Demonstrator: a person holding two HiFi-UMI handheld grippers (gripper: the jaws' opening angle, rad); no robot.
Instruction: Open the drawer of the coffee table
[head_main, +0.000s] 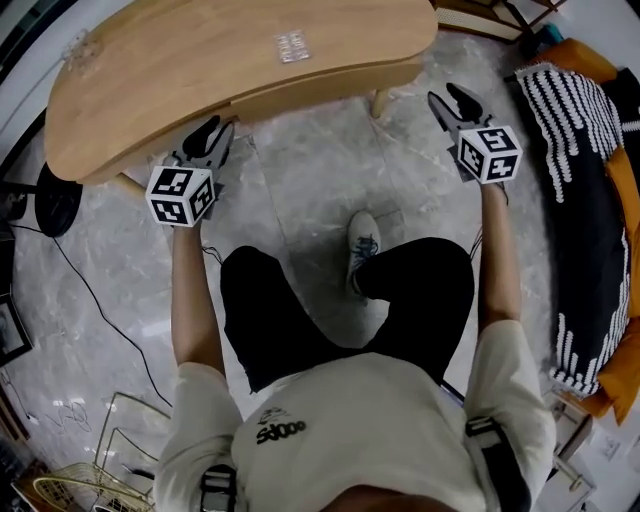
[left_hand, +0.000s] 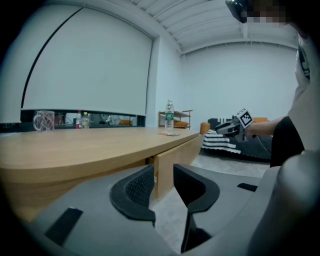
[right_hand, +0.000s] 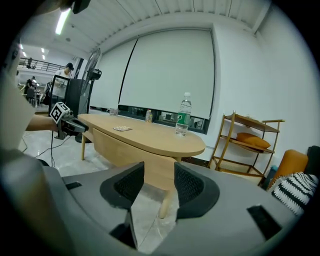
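The light wooden coffee table (head_main: 180, 70) fills the top of the head view, and its drawer front (head_main: 325, 87) runs along the near side. My left gripper (head_main: 213, 133) is by the table's near edge at the left, open and holding nothing. In the left gripper view its jaws (left_hand: 162, 187) stand apart, with the drawer front's end (left_hand: 172, 159) beyond them. My right gripper (head_main: 452, 100) is off the table's right end, also open and holding nothing. The right gripper view looks past its jaws (right_hand: 159, 182) at the table (right_hand: 150, 140) and the drawer front (right_hand: 120, 147).
On the table stand a water bottle (right_hand: 183, 114), a glass mug (left_hand: 44, 120) and a small flat packet (head_main: 293, 46). A striped cushion (head_main: 575, 150) lies on the right, with a wooden shelf (right_hand: 250, 140) behind it. A fan base (head_main: 55, 198) and a cable sit at the left. The person's shoe (head_main: 362, 245) is on the grey floor.
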